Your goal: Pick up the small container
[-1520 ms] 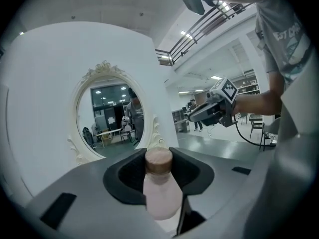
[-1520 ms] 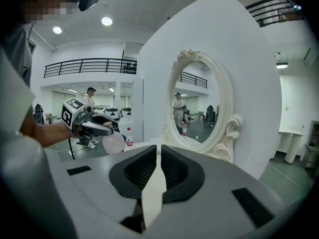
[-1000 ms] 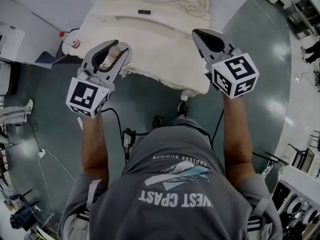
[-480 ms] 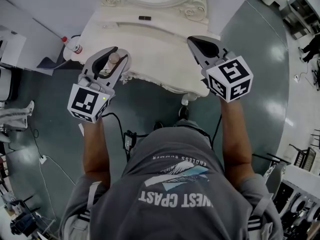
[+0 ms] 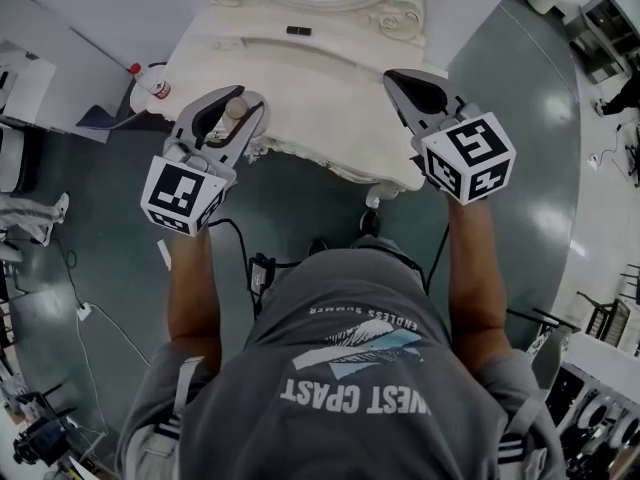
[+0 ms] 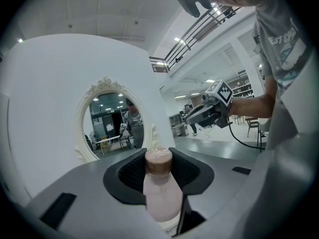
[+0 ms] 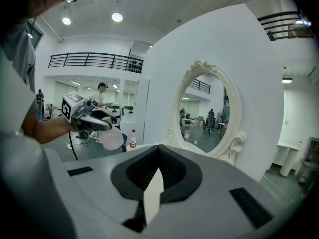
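— Checking the left gripper [image 5: 243, 98] first: what sits in it?

— A small bottle [image 6: 159, 193], pale pink with a brown cap. Its cap and neck sit between the two dark pads, and both pads press on it, so the jaws are clamped partway around it.

— Where does that put the bottle in the head view?

— Left of centre in the upper part of the frame, over the front left corner of the white dressing table [image 5: 320, 88]. In the right gripper view it shows at the left, hanging from the jaws by its neck. Whether its base touches the tabletop I cannot tell.

— And the right gripper [image 7: 159, 153]?

— Its jaws meet at the tips, with nothing between them. In the head view it hovers at the upper right, over the table's front right corner, well apart from the other gripper.

— Anything else around?

— An oval mirror [image 7: 207, 111] in an ornate cream frame stands at the back of the table, at the top of the head view. A red-capped water bottle [image 5: 150, 81] stands at the upper left, just beside the table's left end. A small dark object [image 5: 298, 31] lies on the tabletop near the mirror's foot. The person [image 5: 350, 368], in a grey T-shirt, fills the lower half, both forearms stretched forward.
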Tool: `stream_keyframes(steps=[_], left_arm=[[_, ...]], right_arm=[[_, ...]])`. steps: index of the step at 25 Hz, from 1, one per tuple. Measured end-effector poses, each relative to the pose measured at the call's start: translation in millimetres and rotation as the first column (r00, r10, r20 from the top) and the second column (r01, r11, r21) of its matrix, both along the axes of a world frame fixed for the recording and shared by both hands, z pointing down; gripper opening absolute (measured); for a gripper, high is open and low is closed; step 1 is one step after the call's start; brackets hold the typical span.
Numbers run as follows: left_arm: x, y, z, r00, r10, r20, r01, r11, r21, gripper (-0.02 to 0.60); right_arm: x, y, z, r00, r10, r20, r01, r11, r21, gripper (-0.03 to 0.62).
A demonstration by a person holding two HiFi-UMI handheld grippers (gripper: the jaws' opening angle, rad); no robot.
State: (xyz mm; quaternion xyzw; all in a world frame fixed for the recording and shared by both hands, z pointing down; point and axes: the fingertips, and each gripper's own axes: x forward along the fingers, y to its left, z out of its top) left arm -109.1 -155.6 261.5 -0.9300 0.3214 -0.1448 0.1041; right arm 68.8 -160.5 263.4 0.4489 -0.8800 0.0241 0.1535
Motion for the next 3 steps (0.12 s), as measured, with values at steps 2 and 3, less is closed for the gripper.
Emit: stream_keyframes(steps=[2,3], left_arm=[[0.8,-1.0,-1.8,1.000,0.004,0.000,-0.004,1.000,0.003,0.149],[1.2,-1.7,-2.6,1.000,0.006,-0.001,-0.006,1.000,0.005,0.149]], right_arm=[[0.9,1.1,-3.2,1.000,0.004,-0.002,-0.004,1.000,0.004,0.025],[1.3,1.6,-4.8,1.000,0.006,-0.003,-0.006,1.000,0.006,0.025]])
